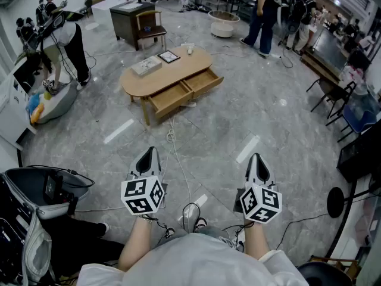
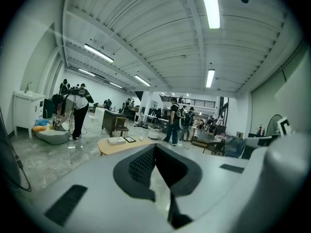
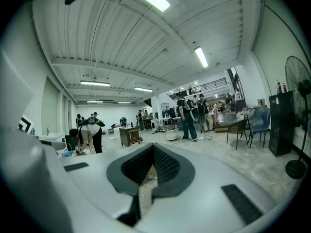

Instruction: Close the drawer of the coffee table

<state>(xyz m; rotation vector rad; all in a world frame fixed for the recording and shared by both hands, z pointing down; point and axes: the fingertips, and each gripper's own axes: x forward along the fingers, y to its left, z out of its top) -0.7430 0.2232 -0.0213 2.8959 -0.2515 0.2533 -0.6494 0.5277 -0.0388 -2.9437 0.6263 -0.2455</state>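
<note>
In the head view, the oval light-wood coffee table [image 1: 178, 70] stands on the grey stone floor [image 1: 238, 118], well ahead of me and a little left of centre. Its long axis runs from lower left to upper right. Two shallow wooden drawers stick out of its near long edge, the left-hand drawer [image 1: 168, 98] and the right-hand drawer [image 1: 204, 82], both pulled out toward me with their fronts facing my way. A flat white book [image 1: 146, 66] lies near the table's left end, and a black-framed picture [image 1: 169, 56] sits by its far edge. The left gripper [image 1: 150, 154] and the right gripper [image 1: 256, 158] sit low in the frame, well apart from the table, each with its jaws pressed together and carrying nothing. In the left gripper view, the left gripper [image 2: 155, 147] comes to a closed point with nothing between the jaws, and the coffee table [image 2: 119, 145] shows just above and left of that point. In the right gripper view, the right gripper [image 3: 153, 147] is likewise clamped on nothing, and its own body hides most of the table. I judge the left gripper the nearer one. I would have to step forward first, then push the drawer front straight away from me, across the table's long axis.
</note>
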